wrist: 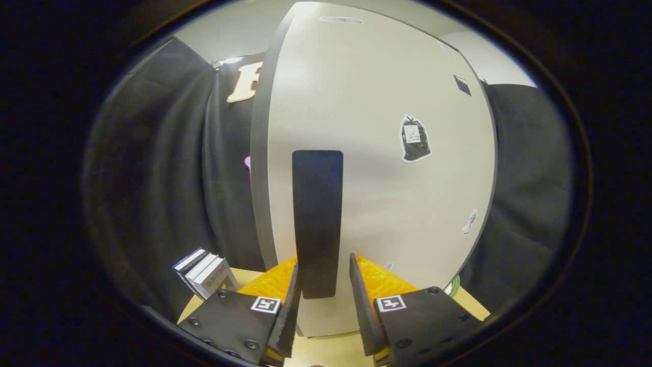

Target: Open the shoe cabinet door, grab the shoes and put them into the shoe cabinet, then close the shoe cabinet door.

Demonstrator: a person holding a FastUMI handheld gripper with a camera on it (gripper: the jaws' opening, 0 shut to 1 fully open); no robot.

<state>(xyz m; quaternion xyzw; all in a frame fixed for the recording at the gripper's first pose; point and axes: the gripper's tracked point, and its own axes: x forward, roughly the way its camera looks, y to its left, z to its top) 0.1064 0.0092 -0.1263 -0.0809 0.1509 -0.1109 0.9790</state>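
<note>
In the gripper view, the fingers (323, 298) stand apart, flanking the lower end of the dark upright handle (317, 219) on the closed shoe cabinet door (387, 204), with small books (204, 272) left on the table (326, 351).

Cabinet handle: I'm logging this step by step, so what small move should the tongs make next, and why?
Probably close the tongs on the dark vertical handle. Its lower end sits between the open fingers, neither visibly pressing it, and the cabinet door looks shut, so gripping comes before pulling.
</note>
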